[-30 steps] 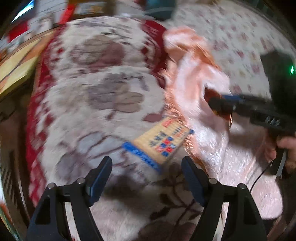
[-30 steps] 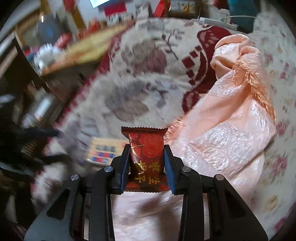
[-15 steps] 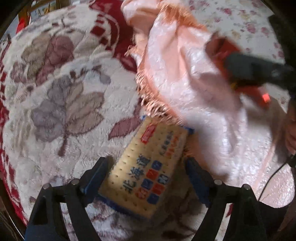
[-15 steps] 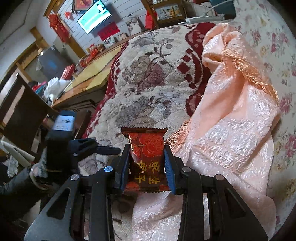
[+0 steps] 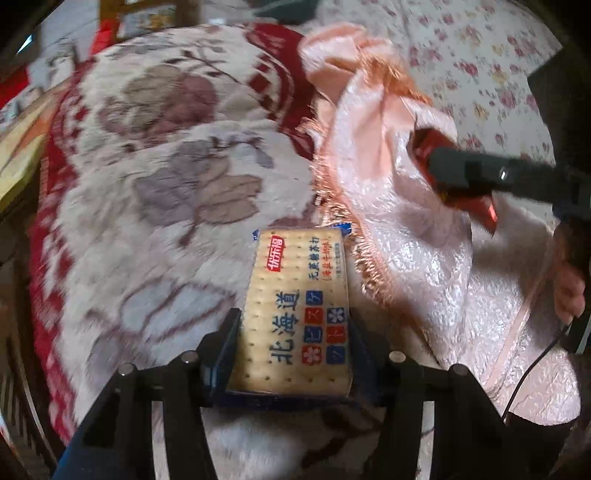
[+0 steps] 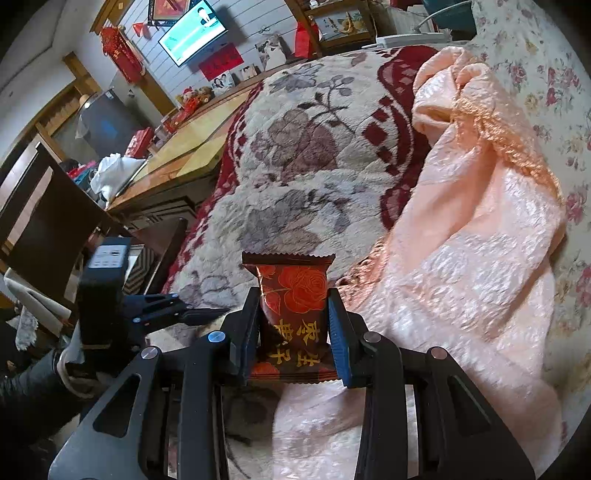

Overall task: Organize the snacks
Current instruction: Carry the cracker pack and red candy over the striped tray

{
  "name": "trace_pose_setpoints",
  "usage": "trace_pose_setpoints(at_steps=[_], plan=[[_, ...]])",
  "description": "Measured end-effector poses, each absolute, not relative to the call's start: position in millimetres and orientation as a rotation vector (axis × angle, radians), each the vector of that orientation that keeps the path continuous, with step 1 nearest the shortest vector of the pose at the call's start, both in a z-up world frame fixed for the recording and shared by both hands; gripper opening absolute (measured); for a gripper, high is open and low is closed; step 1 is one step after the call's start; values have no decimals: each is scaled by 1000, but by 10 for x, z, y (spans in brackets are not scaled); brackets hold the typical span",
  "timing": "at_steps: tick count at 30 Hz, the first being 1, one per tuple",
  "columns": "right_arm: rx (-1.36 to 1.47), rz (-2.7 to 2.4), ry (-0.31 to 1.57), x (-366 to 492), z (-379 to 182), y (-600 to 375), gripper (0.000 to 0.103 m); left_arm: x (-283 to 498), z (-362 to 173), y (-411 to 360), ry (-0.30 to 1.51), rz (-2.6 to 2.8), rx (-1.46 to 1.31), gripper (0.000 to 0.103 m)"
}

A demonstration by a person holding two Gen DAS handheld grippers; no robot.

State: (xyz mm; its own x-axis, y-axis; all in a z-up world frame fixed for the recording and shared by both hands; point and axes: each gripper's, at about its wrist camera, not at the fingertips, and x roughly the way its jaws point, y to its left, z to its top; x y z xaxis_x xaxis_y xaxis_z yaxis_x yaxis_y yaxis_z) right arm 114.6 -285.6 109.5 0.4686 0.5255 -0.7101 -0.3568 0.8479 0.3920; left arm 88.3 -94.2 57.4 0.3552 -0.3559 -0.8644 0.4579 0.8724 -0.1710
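Observation:
My left gripper [image 5: 295, 350] is shut on a tan cracker packet [image 5: 295, 306] with blue edges and Chinese print, held just above the floral blanket [image 5: 166, 184]. My right gripper [image 6: 293, 328] is shut on a dark red snack packet [image 6: 293, 295] with a rose print, held over the edge of the pink satin cloth [image 6: 480, 258]. In the left wrist view the right gripper [image 5: 454, 173] with its red packet [image 5: 465, 199] hovers at the right over the pink cloth [image 5: 424, 258]. In the right wrist view the left gripper [image 6: 207, 314] shows at the left, its packet hidden.
The red and cream floral blanket [image 6: 314, 155] covers the bed, with a flowered sheet [image 6: 535, 74] at the right. A wooden table [image 6: 184, 147] with boxes, a dark chair [image 6: 44, 221] and a wall TV [image 6: 194, 33] stand beyond the bed's left edge.
My left gripper has closed on the cracker packet and lifted it off the blanket. My right gripper has kept hold of the red packet and shifted slightly.

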Motion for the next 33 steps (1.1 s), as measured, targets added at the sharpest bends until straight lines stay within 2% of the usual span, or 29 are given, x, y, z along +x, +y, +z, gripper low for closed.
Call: trace_pose_setpoints(at_steps=[17,33], plan=[[150,679,981,370,900,-1852,33,-35,928,114,960,-139,-43,58],[17,767,1018,25,907,-1096,33,-498,1011,758,909,58,-120,58]])
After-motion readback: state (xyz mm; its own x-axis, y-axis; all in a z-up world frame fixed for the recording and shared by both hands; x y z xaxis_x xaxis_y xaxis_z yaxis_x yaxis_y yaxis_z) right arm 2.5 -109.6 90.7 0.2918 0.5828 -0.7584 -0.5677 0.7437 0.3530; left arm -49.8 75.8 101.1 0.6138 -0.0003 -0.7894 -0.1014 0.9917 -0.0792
